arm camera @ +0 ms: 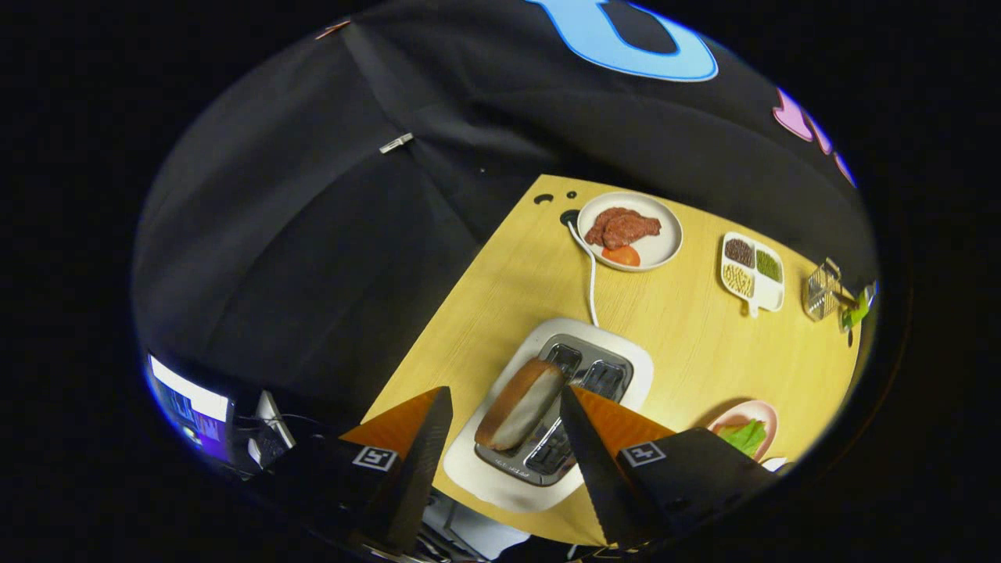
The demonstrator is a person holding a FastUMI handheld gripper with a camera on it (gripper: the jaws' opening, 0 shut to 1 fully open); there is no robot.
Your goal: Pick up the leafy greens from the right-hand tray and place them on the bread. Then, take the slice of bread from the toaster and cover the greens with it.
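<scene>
Evidently the bread step was in hand: the tool (507, 426) hung released above the toaster (547, 407), its slice of bread (519, 403) between the fingers, so descending and closing came next.

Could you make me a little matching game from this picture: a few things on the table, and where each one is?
Things:
1. Bread slice
2. Meat
3. Greens
4. Beans

Places:
A. on the pink plate
B. in the divided tray
C. in the toaster, between the open gripper fingers
D. on the white plate, beside a tomato slice

Pairs: 1-C, 2-D, 3-A, 4-B
</scene>
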